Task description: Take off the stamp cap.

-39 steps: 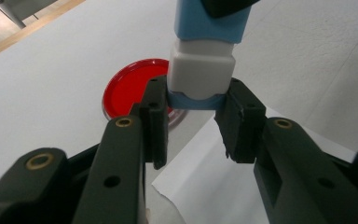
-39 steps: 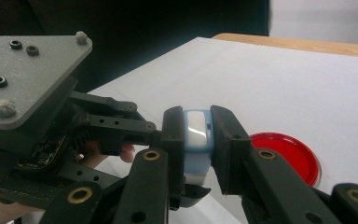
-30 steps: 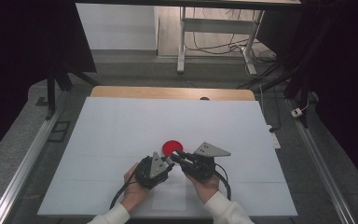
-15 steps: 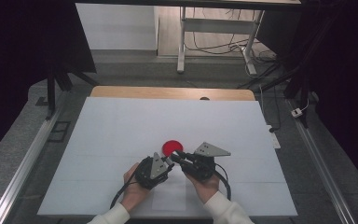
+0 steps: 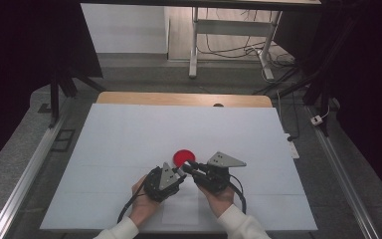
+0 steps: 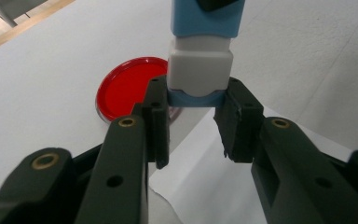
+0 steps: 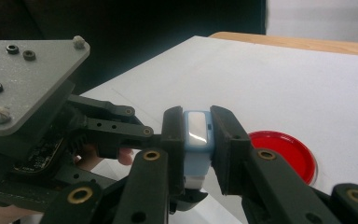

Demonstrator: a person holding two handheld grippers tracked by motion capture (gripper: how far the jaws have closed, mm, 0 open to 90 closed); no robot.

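Where grippers meet — one blue-and-white block (image 6: 199,70), one red dish (image 6: 129,87)

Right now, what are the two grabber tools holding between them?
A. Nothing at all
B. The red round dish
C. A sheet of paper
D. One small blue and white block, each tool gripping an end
D: the left gripper and right gripper both clamp the blue and white block, while the red dish lies apart on the table.
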